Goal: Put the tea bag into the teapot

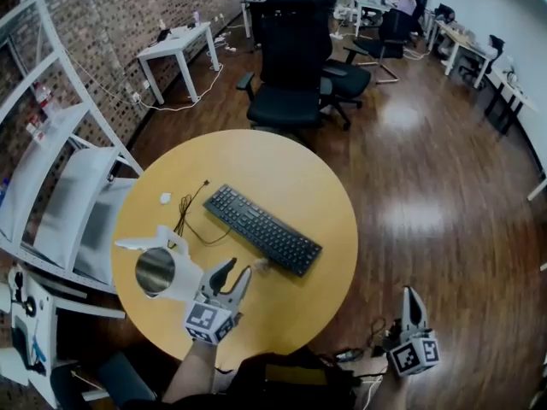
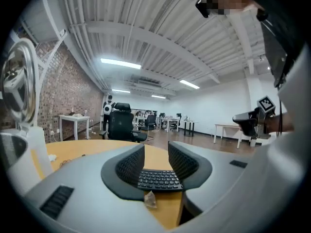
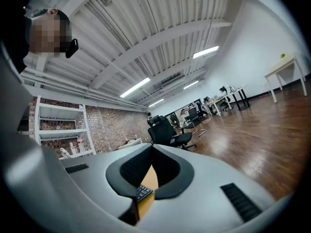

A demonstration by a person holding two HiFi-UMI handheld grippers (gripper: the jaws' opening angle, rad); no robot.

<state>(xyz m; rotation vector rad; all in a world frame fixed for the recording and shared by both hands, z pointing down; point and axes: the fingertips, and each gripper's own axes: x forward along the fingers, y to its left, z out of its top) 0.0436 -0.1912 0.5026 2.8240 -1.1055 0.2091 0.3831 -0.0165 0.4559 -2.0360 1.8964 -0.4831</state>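
Note:
A white teapot [image 1: 181,280] with an open, shiny mouth stands on the round yellow table [image 1: 282,173], near its front-left edge. In the left gripper view the teapot [image 2: 34,147] fills the left edge. The small tea bag [image 1: 260,265] lies on the table by the keyboard's near edge. My left gripper [image 1: 239,268] is just right of the teapot, its tips close to the tea bag. Its jaws stand open with nothing between them, and the tea bag [image 2: 149,198] lies on the wood below the left gripper [image 2: 156,152]. My right gripper [image 1: 412,297] hangs off the table at the lower right, shut and empty [image 3: 151,148].
A black keyboard [image 1: 261,228] lies slantwise across the table's middle, with a black cable [image 1: 190,216] and a small white object [image 1: 165,198] to its left. A black office chair [image 1: 295,58] stands behind the table. A white shelf rack [image 1: 60,169] stands at the left.

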